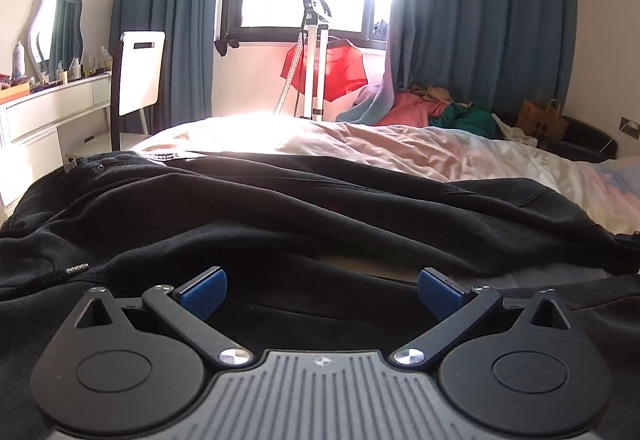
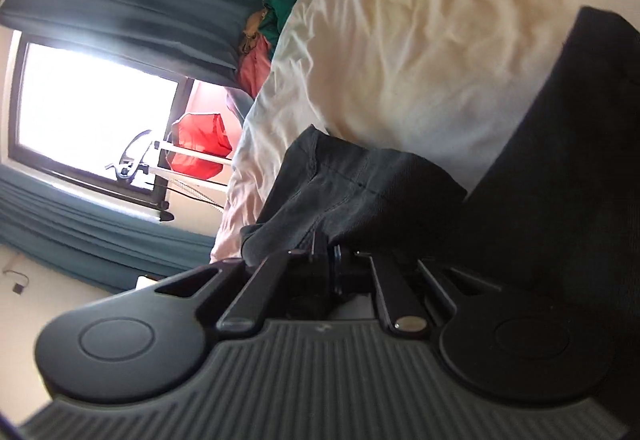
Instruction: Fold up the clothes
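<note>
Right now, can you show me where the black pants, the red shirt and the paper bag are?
black pants (image 1: pixel 304 199), left wrist view, wrinkled middle of the fabric.
red shirt (image 1: pixel 346 69), left wrist view, its front, below the window.
paper bag (image 1: pixel 540 119), left wrist view, its brown side.

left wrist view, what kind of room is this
Most likely a bedroom: a bed with a rumpled cream duvet, a white dressing table with a wavy mirror, and teal curtains at the window.

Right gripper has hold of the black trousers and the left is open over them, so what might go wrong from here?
The right gripper pinches only a thin edge of the black denim trousers, so lifting may pull it free. The open left gripper hangs over wrinkled cloth and might grab several layers. A metal-tipped black drawstring lies close by and could snag.
</note>
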{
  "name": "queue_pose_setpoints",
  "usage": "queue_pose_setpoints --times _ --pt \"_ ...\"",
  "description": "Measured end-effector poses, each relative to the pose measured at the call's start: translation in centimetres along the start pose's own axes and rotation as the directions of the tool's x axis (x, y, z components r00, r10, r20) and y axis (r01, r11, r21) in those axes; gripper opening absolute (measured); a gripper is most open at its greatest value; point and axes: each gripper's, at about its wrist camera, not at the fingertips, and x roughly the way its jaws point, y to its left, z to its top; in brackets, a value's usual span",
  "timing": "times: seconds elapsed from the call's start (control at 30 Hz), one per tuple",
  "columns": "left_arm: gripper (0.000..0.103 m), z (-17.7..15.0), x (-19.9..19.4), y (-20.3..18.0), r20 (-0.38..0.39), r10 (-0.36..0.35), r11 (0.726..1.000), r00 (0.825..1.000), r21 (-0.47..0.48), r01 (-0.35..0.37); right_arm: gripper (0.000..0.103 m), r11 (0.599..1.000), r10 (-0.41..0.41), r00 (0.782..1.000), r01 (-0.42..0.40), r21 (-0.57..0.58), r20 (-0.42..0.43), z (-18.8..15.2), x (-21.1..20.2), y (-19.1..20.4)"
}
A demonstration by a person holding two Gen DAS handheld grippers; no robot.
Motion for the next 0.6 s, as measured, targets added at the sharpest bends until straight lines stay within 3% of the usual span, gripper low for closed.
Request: queue_pose_setpoints --times 0.03,0.1,0.13,0.17,0.43,0.53,0.6 --pt "0.103 0.0 0.0 -0.1 -0.006 -0.003 1.000 1.000 -0.013 0.003 0.009 1.000 0.023 1.000 -0.023 0.021 -0.002 0.0 -0.1 -0.2" --pt "0.103 -0.1 0.1 -0.3 -0.018 -0.008 0.999 1.000 -0.038 0.007 0.023 0.994 0.076 0.997 -0.075 0.081 -0.004 0.0 -0.1 -0.7" --pt "0.103 -0.2 0.1 -0.4 -0.024 -0.011 0.999 1.000 -0.050 0.010 0.056 0.990 0.089 0.996 -0.087 0.111 -0.009 -0.1 0.1 -1.0" --pt "0.103 -0.2 0.1 -0.4 -0.028 -0.011 0.998 1.000 -0.059 0.010 0.080 0.987 0.092 0.996 -0.090 0.136 -0.015 -0.3 0.4 -1.2" --pt "0.103 -0.8 0.9 -0.9 -0.045 -0.017 0.999 0.999 -0.046 0.015 0.077 0.949 0.060 0.997 -0.074 0.306 0.056 0.6 1.6 -2.6" --pt "0.103 -0.3 2.1 -0.9 -0.056 -0.040 0.997 0.998 -0.064 0.036 0.073 0.959 0.037 0.997 -0.055 0.279 0.068 1.7 2.2 -2.4" --pt "0.102 0.4 3.8 -0.1 -0.101 -0.103 0.983 0.990 -0.166 0.085 0.065 0.974 0.017 0.998 -0.029 0.226 0.055 2.3 2.8 -2.0"
